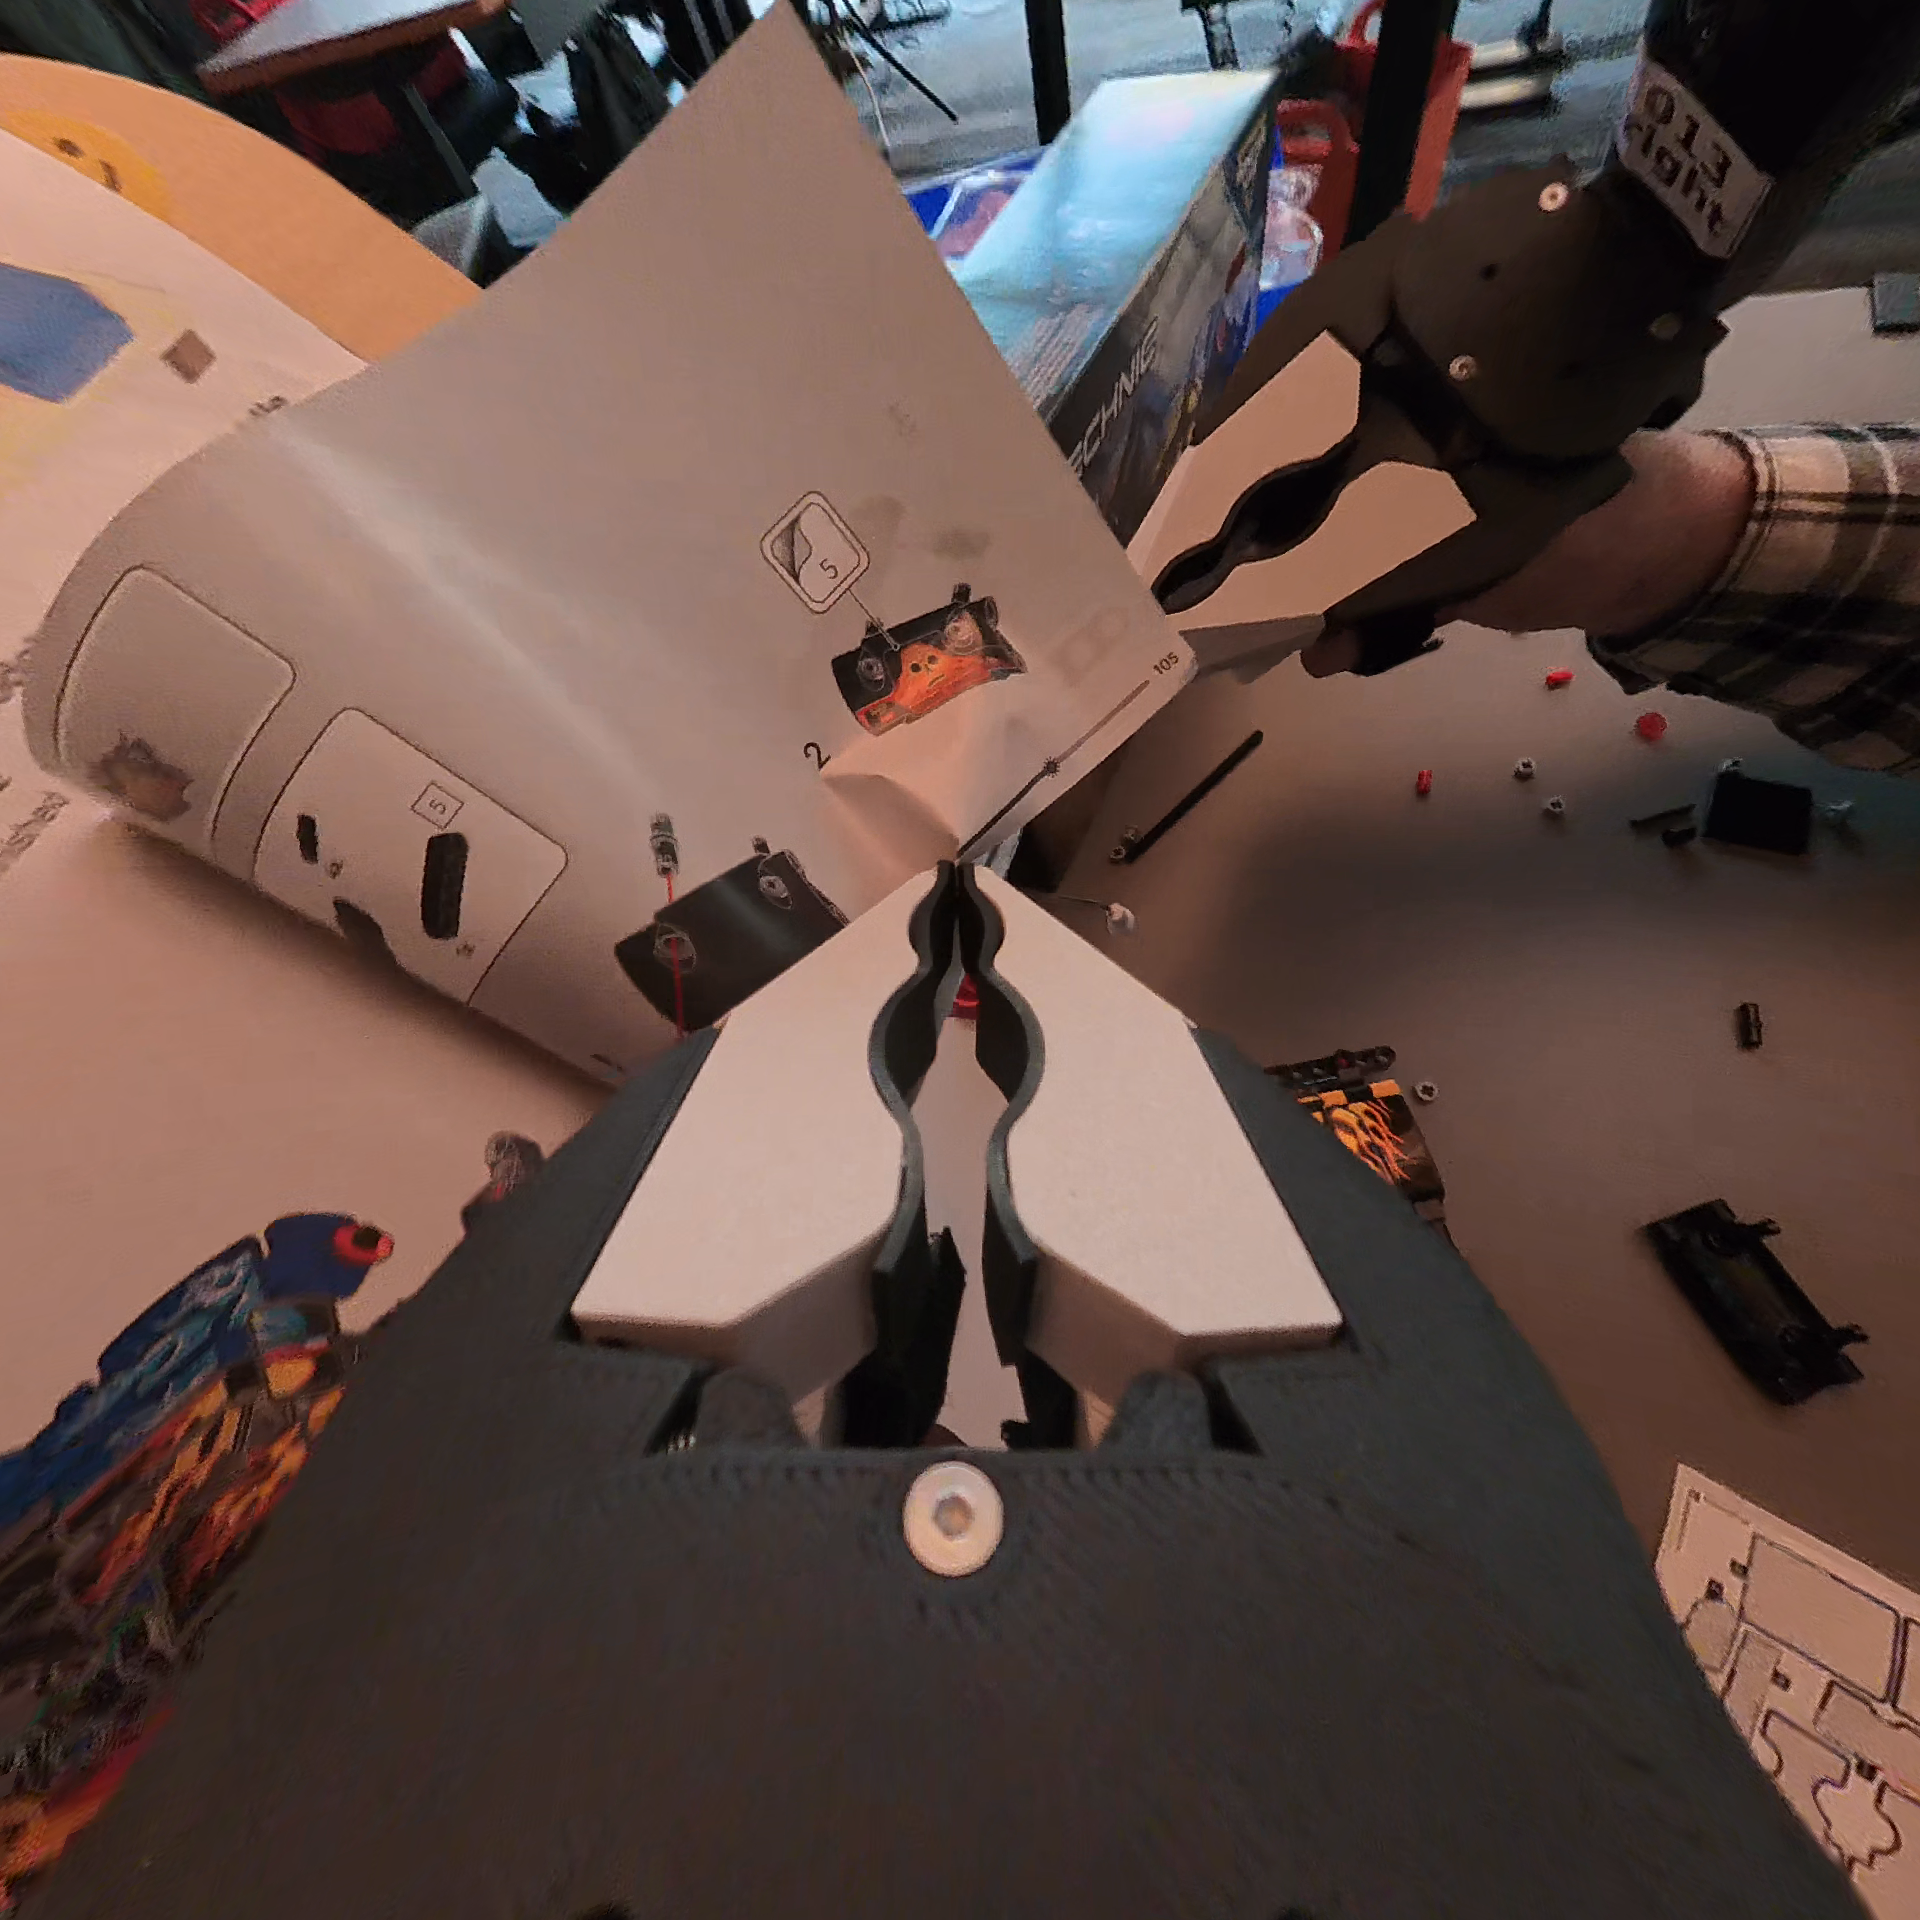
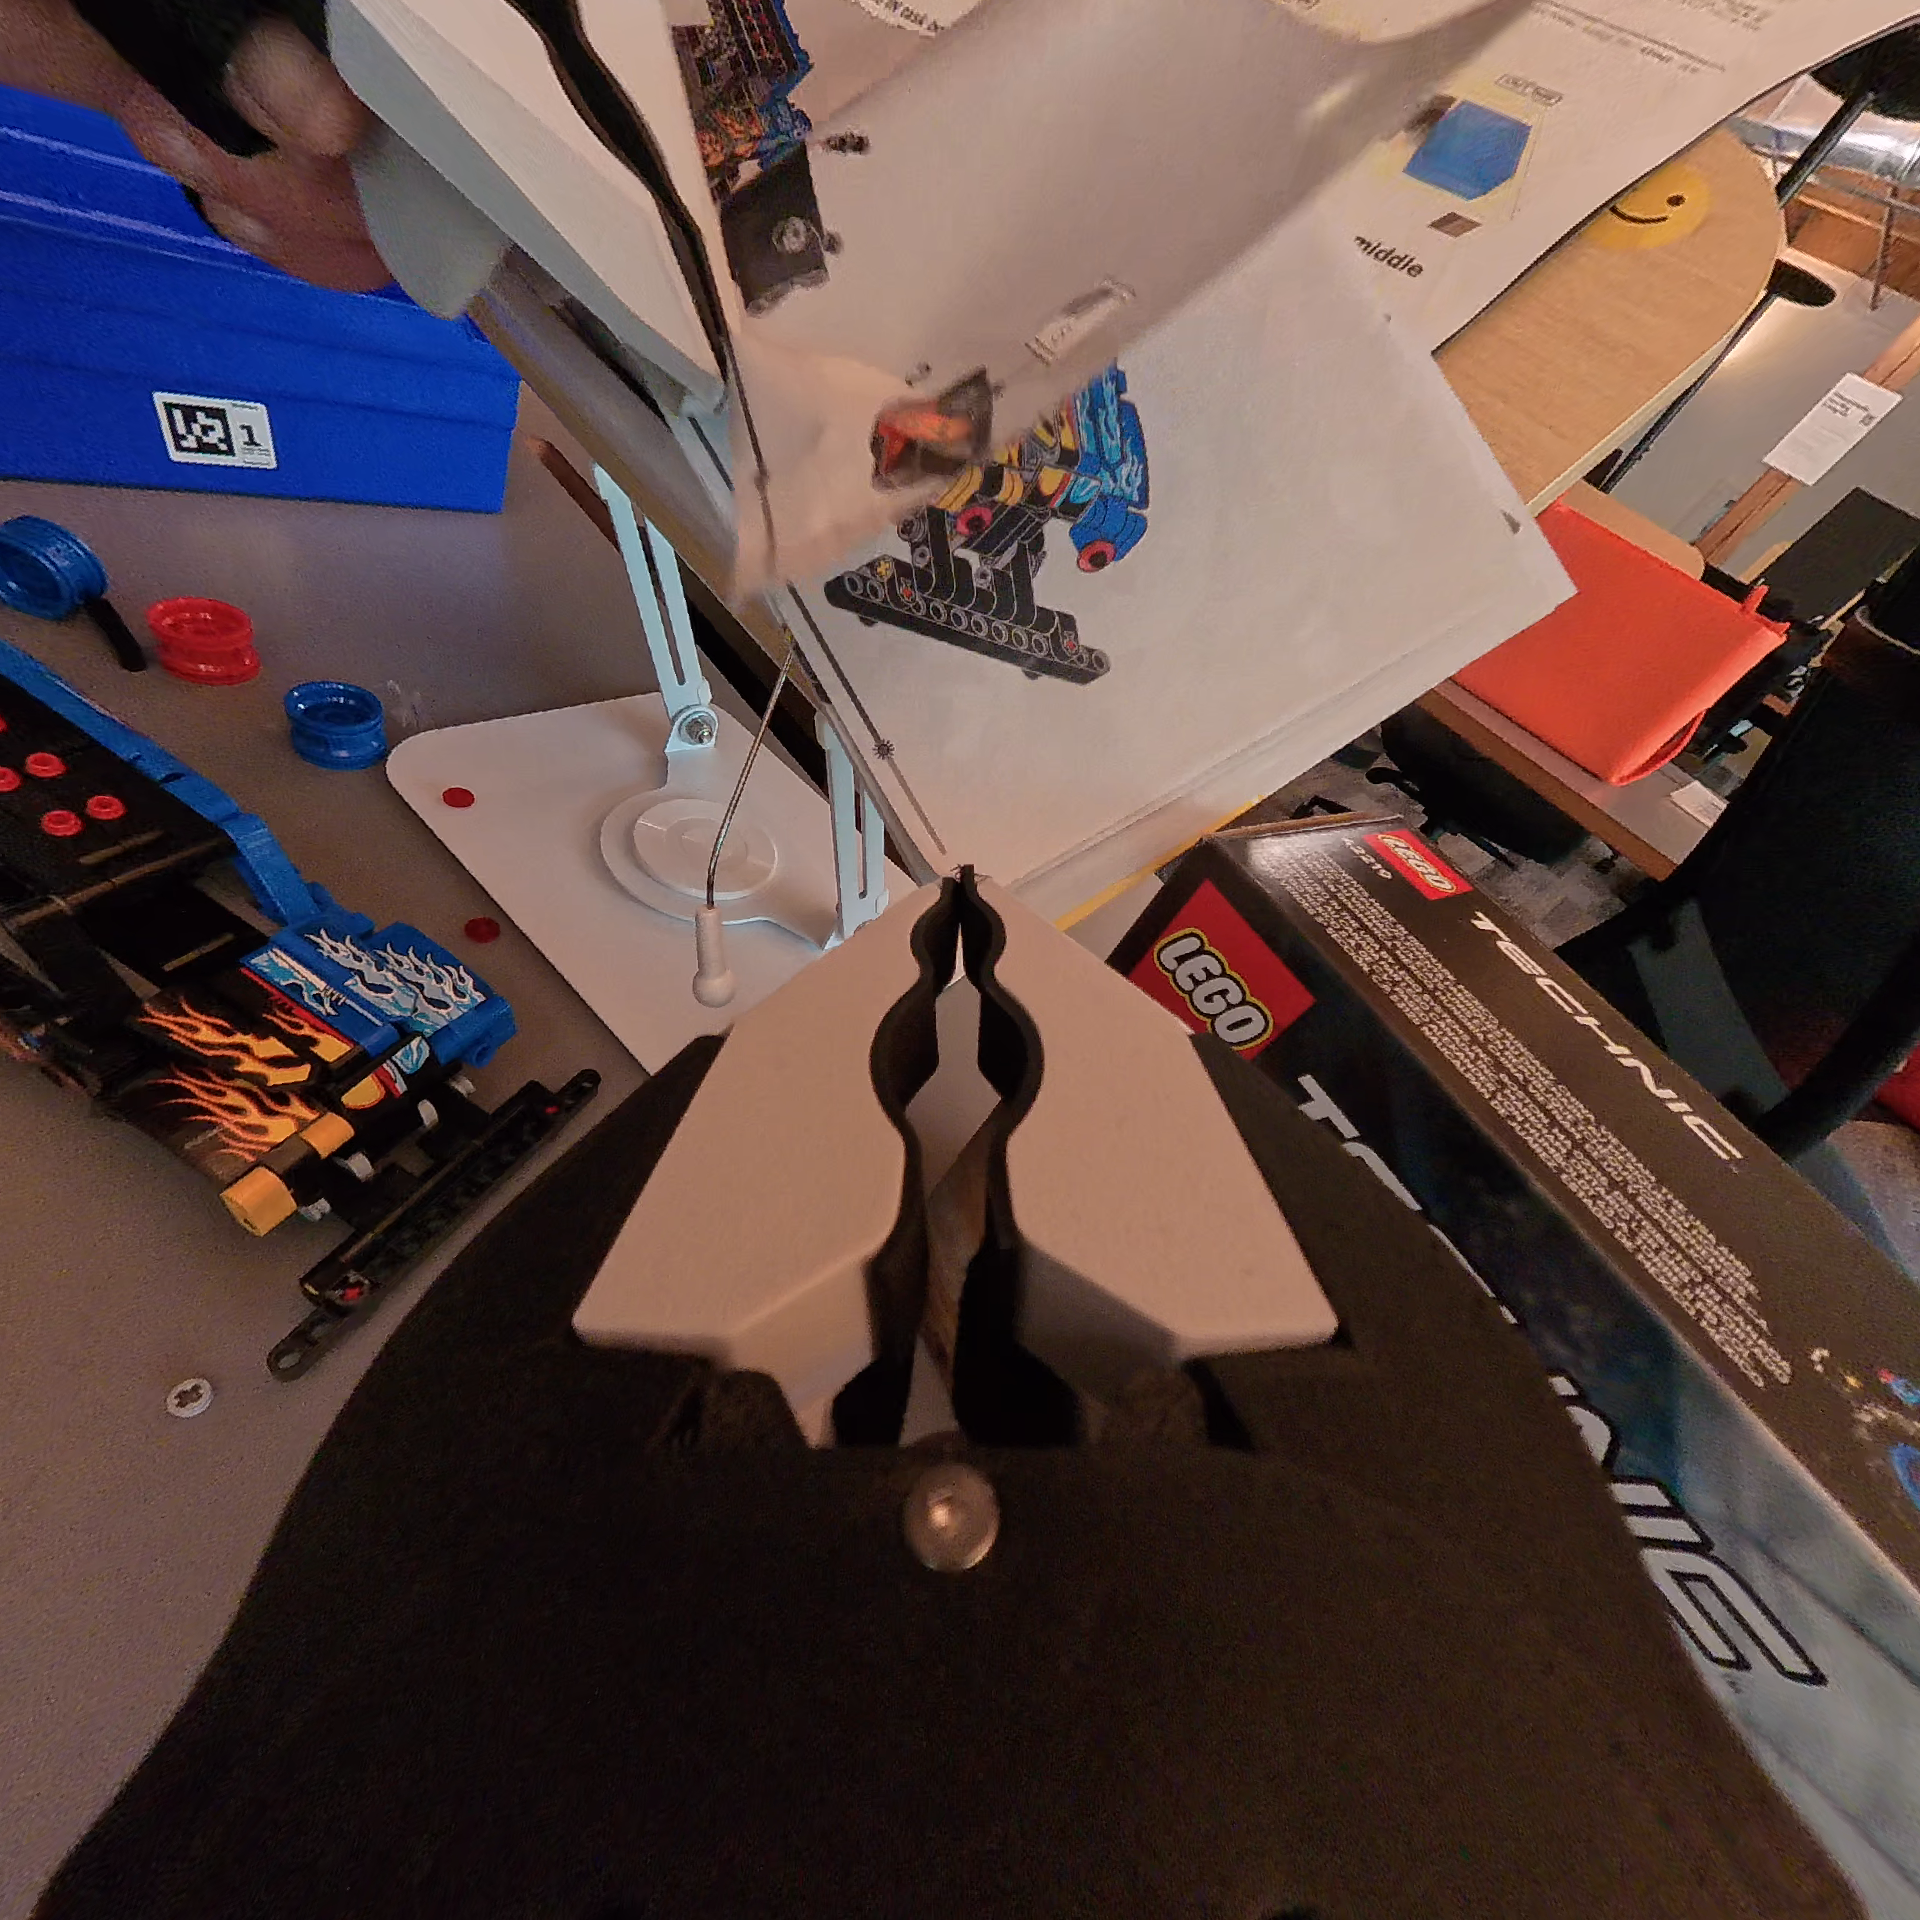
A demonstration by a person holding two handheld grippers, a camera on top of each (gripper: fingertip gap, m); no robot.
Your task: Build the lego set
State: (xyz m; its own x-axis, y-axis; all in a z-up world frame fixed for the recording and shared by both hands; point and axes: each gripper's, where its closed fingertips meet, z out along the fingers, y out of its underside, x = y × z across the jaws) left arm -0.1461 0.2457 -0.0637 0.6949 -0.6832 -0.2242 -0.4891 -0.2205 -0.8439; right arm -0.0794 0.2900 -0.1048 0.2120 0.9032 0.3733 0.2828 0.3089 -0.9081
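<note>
Two grippers work at an instruction booklet [image 1: 582, 582] propped on a white stand [image 2: 582, 821]. My left gripper [image 1: 956, 883] is clenched on the lower corner of a lifted, curling page. My right gripper [image 2: 961, 894] has its tips closed at the edge of the pages; I cannot tell whether paper lies between them. Left of the stand, the partly built flame-patterned truck [image 2: 260, 1039] lies on the grey table [image 2: 125, 1558], with loose red and blue wheel rims [image 2: 203, 639] near it. Just right stands the set's box [image 2: 1558, 1195].

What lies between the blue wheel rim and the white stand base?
Only bare grey table separates the blue wheel rim from the white stand base, in the right wrist view.
</note>
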